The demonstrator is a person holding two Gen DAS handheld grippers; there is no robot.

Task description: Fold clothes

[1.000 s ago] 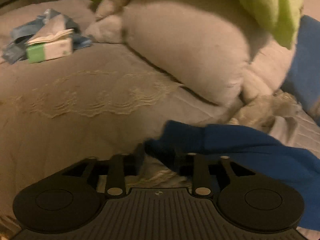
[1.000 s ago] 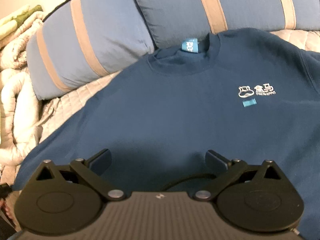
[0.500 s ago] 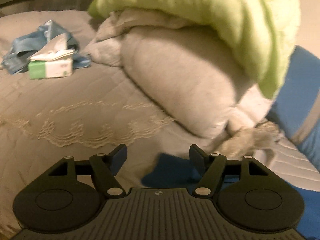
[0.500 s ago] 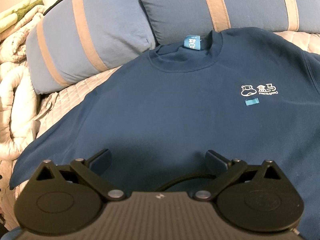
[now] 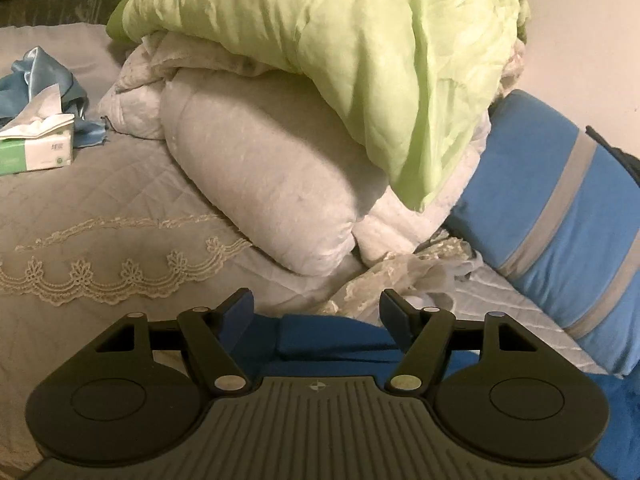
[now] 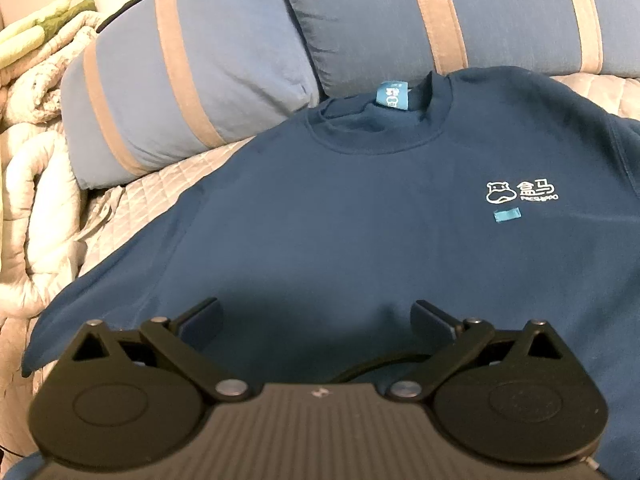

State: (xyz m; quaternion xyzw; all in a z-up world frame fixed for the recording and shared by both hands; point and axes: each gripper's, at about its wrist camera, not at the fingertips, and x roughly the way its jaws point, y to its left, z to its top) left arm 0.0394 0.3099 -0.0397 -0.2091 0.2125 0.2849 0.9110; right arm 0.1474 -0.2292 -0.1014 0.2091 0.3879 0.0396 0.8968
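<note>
While the blue sweatshirt is spread flat on the bed, collar up by the striped pillows, nothing is held: the left claw is wide open over a sleeve end, and the right claw is wide open above the chest. The sleeve should be pinched near its end and laid across smoothly.

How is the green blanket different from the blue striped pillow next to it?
The green blanket is plain lime green; the striped pillow is blue with grey bands. The blanket is crumpled and draped over the white bedding pile; the pillow looks smooth and plump. The blanket sits up on top; the pillow lies lower, on the quilted bed. Both are soft bedding, neither touched by a tool.
</note>
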